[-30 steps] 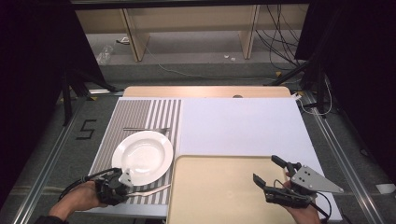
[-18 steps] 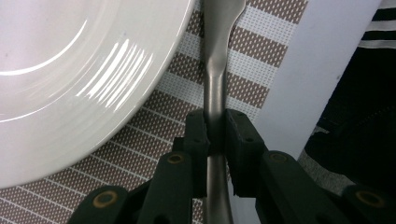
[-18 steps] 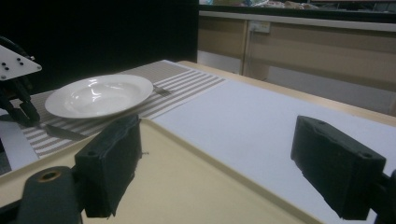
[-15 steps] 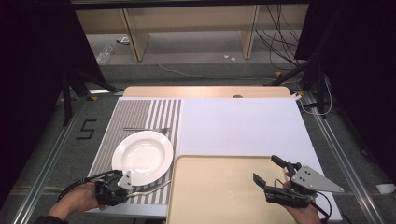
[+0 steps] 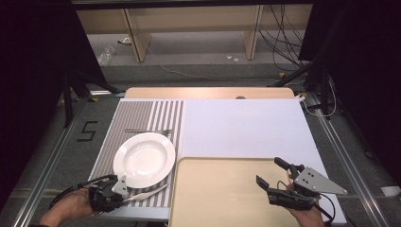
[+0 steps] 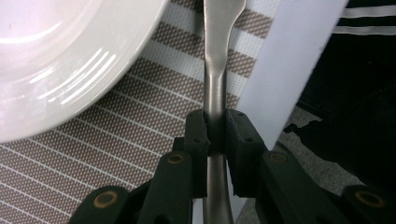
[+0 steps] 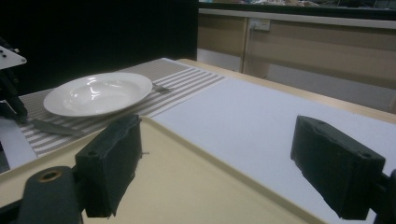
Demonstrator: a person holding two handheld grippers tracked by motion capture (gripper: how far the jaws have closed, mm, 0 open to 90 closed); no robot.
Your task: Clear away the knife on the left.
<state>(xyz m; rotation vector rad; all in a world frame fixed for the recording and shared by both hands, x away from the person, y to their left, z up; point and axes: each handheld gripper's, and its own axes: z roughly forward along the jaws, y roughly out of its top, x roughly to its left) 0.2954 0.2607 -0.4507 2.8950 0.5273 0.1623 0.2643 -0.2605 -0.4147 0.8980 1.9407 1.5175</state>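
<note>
The knife (image 5: pixel 147 192) lies on the striped mat (image 5: pixel 142 118) just beside the white plate (image 5: pixel 144 159). Left gripper view — the left hand-held gripper (image 6: pixel 216 133) is clamped on its handle. Right gripper view — the right hand-held gripper (image 7: pixel 231 163) stands apart over the tray (image 7: pixel 187 186).

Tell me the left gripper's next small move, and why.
Probably lift the knife slightly off the striped placemat. The left gripper is already shut on its handle, beside the white plate, and the blade lies flat on the mat; the beige tray sits empty alongside.
</note>
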